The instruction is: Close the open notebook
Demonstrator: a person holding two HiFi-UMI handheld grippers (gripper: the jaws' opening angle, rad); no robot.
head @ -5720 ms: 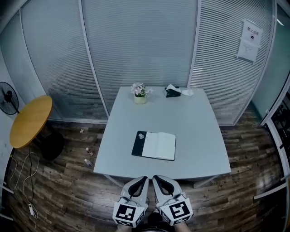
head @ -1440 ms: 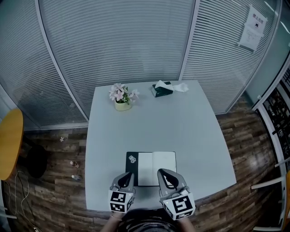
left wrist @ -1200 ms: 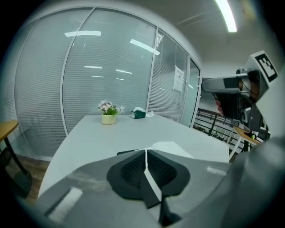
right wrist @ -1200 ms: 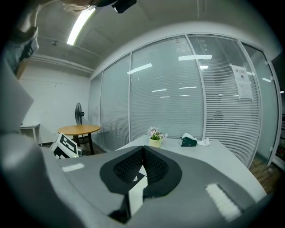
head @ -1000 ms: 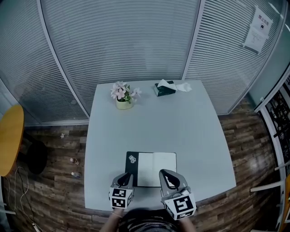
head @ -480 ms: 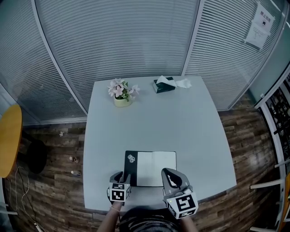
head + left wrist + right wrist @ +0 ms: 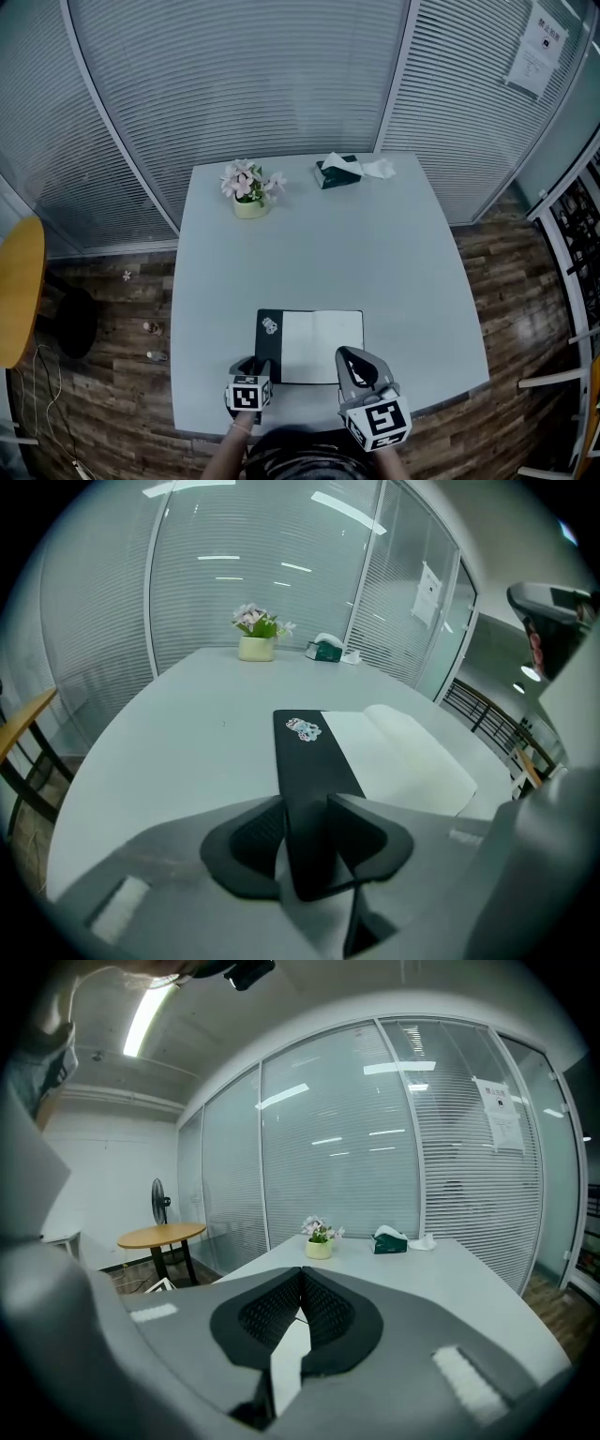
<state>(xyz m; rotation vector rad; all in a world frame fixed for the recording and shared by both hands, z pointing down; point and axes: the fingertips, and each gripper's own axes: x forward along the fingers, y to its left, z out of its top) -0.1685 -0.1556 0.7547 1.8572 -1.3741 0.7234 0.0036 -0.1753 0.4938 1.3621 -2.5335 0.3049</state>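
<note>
The open notebook (image 7: 322, 334) lies flat near the table's front edge, white pages up. Its black cover (image 7: 268, 333) is spread to the left and carries a small sticker (image 7: 302, 728). My left gripper (image 7: 255, 366) hangs low at the cover's near edge, tilted down. Its jaws have just been opening. In the left gripper view the black cover (image 7: 305, 761) runs through the gap of the left gripper (image 7: 305, 803), and the pads do not press on it. My right gripper (image 7: 352, 360) hovers by the notebook's near right corner, shut and holding nothing; in its own view the right gripper (image 7: 301, 1274) points along the table.
The grey table (image 7: 309, 253) bears a flower pot (image 7: 248, 192) and a tissue box (image 7: 339, 172) at its far edge. Glass walls with blinds stand behind. A round wooden table (image 7: 19, 291) stands on the floor at left, with a fan (image 7: 157, 1202) near it.
My left gripper has sunk toward the table at the black cover's near edge and its jaws have spread apart. The right gripper has stayed where it was.
</note>
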